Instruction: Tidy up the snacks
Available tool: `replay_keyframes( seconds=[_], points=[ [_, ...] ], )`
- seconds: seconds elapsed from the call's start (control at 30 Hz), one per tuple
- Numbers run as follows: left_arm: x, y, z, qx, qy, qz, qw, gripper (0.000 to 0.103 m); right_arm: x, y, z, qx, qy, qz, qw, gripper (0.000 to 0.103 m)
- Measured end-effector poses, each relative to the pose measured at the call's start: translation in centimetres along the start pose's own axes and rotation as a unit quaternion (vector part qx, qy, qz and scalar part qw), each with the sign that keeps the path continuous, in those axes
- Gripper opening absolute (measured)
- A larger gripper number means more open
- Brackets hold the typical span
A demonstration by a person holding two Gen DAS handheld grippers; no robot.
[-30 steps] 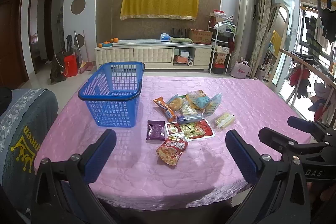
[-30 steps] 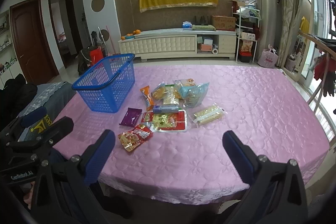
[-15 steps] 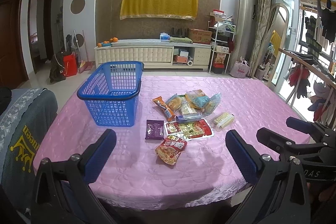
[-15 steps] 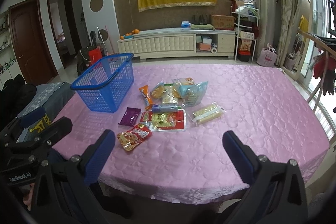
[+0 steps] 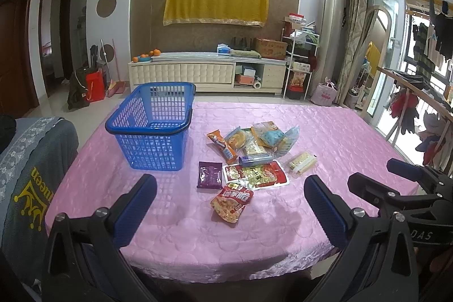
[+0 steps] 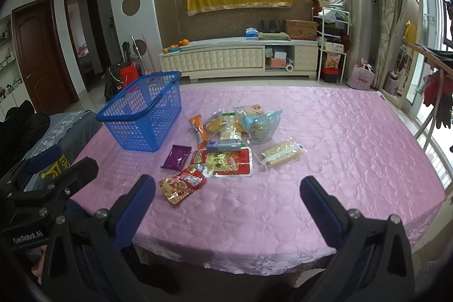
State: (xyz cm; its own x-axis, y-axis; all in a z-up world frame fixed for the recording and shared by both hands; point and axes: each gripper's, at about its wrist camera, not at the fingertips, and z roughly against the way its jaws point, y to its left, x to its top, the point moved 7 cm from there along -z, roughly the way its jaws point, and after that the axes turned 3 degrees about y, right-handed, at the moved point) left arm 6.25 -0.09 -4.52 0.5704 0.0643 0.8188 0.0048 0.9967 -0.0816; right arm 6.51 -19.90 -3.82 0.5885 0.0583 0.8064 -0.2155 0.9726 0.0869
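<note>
Several snack packets lie in a loose pile mid-table: a red packet [image 5: 232, 201] nearest me, a purple packet [image 5: 209, 174], a flat red-and-gold pack [image 5: 254, 174], an orange stick pack [image 5: 222, 146] and a clear pack of yellow bars [image 5: 301, 162]. An empty blue basket [image 5: 154, 129] stands to their left. My left gripper [image 5: 230, 212] is open and empty, held back near the table's front edge. My right gripper [image 6: 228, 207] is open and empty, also at the front edge. The red packet [image 6: 182, 184] and basket [image 6: 141, 115] show in the right wrist view.
The table has a pink quilted cloth [image 5: 339, 137]. A chair with a grey cover [image 5: 25, 174] stands at the table's left side. My right gripper shows at the right of the left wrist view [image 5: 402, 183]. A clothes rack [image 5: 419, 92] stands to the right.
Both views have shifted very slightly; the grippers stay open and nothing on the table has moved.
</note>
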Motion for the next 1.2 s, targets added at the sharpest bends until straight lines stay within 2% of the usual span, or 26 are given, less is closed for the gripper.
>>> replay_keyframes(
  seconds=[0.2,0.37,0.6,0.7,0.8,1.0,1.1,1.2],
  points=[
    [0.8,0.2,-0.7,0.001,0.002,-0.003,1.0000,0.103,0.7,0.2,-0.2,0.000,-0.004,0.008,1.000,0.103],
    [1.7,0.4,-2.1,-0.016,0.021,-0.017,0.9995,0.103,1.3,-0.8,-1.0,-0.009,-0.006,0.001,1.000,0.103],
    [1.9,0.6,-5.4,-0.024,0.061,-0.049,0.9966,0.103,1.2,-2.7,-4.3,0.013,0.032,-0.049,0.998,0.103],
    [1.1,0.3,-7.5,-0.038,0.094,-0.065,0.9927,0.103,0.6,-2.7,-6.4,-0.003,0.061,-0.033,0.998,0.103],
    [0.3,0.0,-9.4,-0.041,0.120,-0.079,0.9887,0.103,-0.3,-2.3,-8.1,0.018,0.090,-0.030,0.995,0.103],
    [-0.9,-0.3,-13.0,-0.049,0.165,-0.095,0.9806,0.103,-1.8,-2.5,-11.4,0.025,0.140,-0.032,0.989,0.103],
    [-1.7,-0.3,-15.2,-0.054,0.195,-0.103,0.9739,0.103,-2.1,-2.8,-12.6,0.022,0.154,-0.027,0.987,0.103],
    [-2.8,-0.6,-17.2,-0.075,0.238,-0.103,0.9630,0.103,-2.5,-3.1,-13.9,0.020,0.169,-0.026,0.985,0.103]
  ],
)
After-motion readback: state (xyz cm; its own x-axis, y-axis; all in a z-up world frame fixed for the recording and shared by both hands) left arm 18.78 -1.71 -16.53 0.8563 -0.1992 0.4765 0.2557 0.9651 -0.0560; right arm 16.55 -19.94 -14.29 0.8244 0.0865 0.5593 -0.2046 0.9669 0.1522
